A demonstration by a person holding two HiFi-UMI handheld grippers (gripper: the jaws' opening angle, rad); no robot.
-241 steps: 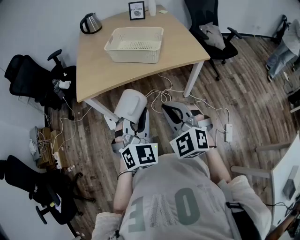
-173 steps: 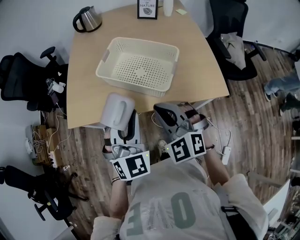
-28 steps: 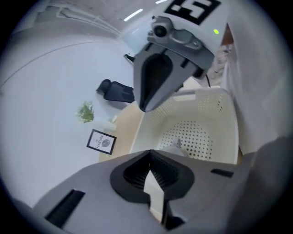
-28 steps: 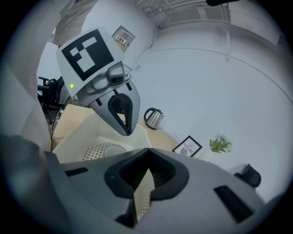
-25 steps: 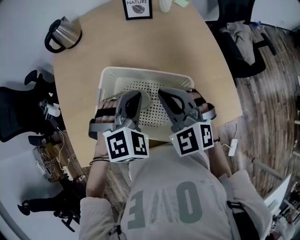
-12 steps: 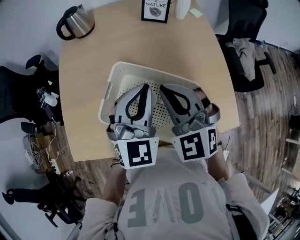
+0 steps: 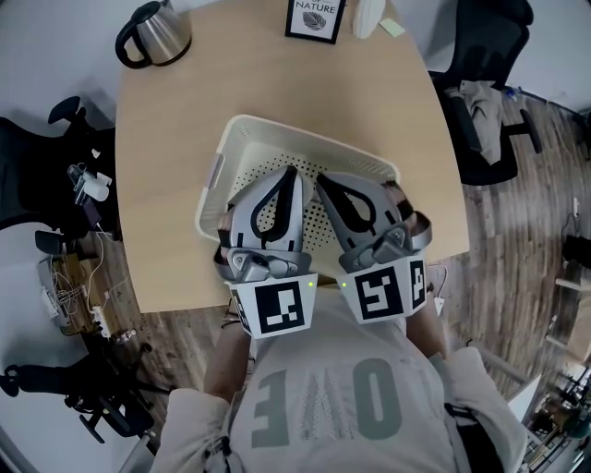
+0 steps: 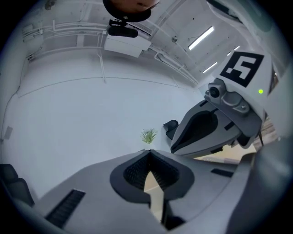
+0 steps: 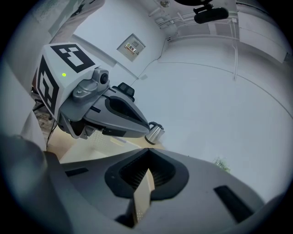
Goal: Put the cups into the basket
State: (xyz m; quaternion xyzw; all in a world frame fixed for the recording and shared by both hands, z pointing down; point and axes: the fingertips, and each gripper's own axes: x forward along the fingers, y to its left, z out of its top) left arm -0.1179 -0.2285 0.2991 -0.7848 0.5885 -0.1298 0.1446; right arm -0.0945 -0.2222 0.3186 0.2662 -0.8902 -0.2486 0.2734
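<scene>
The cream perforated basket [image 7: 233,140] stands on the wooden table [image 7: 166,139]. Both grippers hover over its near half, side by side and pointing away from me. My left gripper [image 7: 294,170] is shut with nothing between its jaws, and its tips meet [image 8: 149,151]. My right gripper [image 7: 320,178] is also shut and empty, with its tips together [image 9: 147,150]. No cup shows in any view. The basket floor under the grippers is hidden.
A steel kettle [image 7: 153,31] stands at the table's far left. A framed picture [image 7: 315,17] and a white bottle [image 7: 367,15] are at the far edge. Black office chairs stand to the left [image 7: 28,175] and right [image 7: 485,88]. Cables lie on the floor [image 7: 78,296].
My left gripper has swung from the basket's left side to its middle, beside the right gripper. The right gripper has barely moved over the basket.
</scene>
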